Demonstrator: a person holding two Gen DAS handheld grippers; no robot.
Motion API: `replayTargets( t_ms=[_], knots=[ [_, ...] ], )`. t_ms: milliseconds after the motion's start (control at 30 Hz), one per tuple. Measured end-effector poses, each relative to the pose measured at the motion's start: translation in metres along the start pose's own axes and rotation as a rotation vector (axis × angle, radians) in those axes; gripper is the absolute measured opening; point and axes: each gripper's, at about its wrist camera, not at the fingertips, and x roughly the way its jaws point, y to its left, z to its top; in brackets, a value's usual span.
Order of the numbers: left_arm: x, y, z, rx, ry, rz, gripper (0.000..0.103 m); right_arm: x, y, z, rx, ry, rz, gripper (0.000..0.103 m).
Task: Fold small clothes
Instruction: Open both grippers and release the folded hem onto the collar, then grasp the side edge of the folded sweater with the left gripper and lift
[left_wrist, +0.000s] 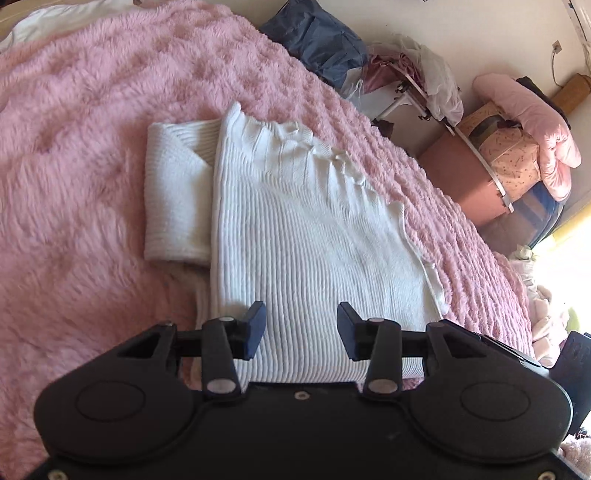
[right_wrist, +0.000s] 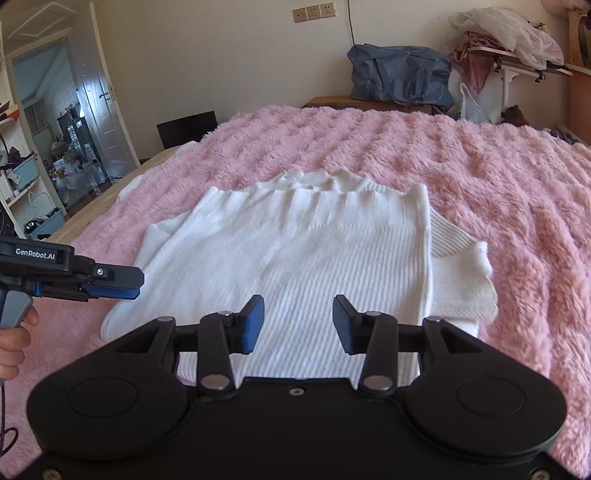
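Partly hidden behind each gripper's black body, the near hem of the white ribbed sweater (left_wrist: 306, 229) cannot be seen. Only the right wrist view shows a hand (right_wrist: 13, 341) holding the left gripper (right_wrist: 129, 284) at the sweater's left edge. Lying flat on the pink fluffy bed (left_wrist: 92, 147), sleeves folded under, it looks smooth. Left gripper and right gripper (right_wrist: 298, 325) hover with fingers released, grasping nothing.

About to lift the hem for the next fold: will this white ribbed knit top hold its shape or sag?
Probably sags: the white ribbed knit top lies limp, with its folded sleeve draped flat. The ribbing likely stretches under a pinch. The fluffy pink blanket may cling, so dragging could undo the fold.
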Motion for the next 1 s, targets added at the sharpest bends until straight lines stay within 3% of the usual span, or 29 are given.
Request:
replayTargets(
  t_ms=[133, 300, 400, 567, 700, 833, 900, 1000],
  knots=[
    [0.01, 0.012, -0.008, -0.007, 0.012, 0.049, 0.044, 0.007, -0.024, -0.014, 0.039, 0.061, -0.056, 0.043],
    [0.014, 0.027, -0.01, -0.068, -0.001, 0.019, 0.045, 0.012, -0.04, -0.018, 0.111, 0.095, -0.076, 0.035],
    [0.007, 0.025, -0.008, -0.066, 0.003, 0.019, 0.045, 0.006, -0.029, -0.012, 0.102, 0.09, -0.101, 0.038],
    [-0.03, 0.013, 0.008, -0.012, -0.038, 0.038, 0.045, -0.015, 0.022, 0.004, -0.064, 0.032, -0.087, 0.042],
    [-0.062, 0.01, 0.03, -0.014, -0.081, 0.04, 0.046, -0.023, 0.067, 0.015, -0.148, 0.011, -0.002, 0.044],
    [-0.075, 0.019, 0.054, -0.005, -0.112, 0.109, 0.047, -0.013, 0.114, 0.012, -0.229, 0.017, 0.07, 0.044],
    [-0.076, 0.032, 0.063, -0.042, -0.122, 0.142, 0.047, -0.002, 0.137, 0.007, -0.262, 0.034, 0.101, 0.044],
    [-0.074, 0.059, 0.073, -0.132, -0.146, 0.13, 0.047, 0.015, 0.165, -0.005, -0.323, 0.064, 0.127, 0.044]
  ],
)
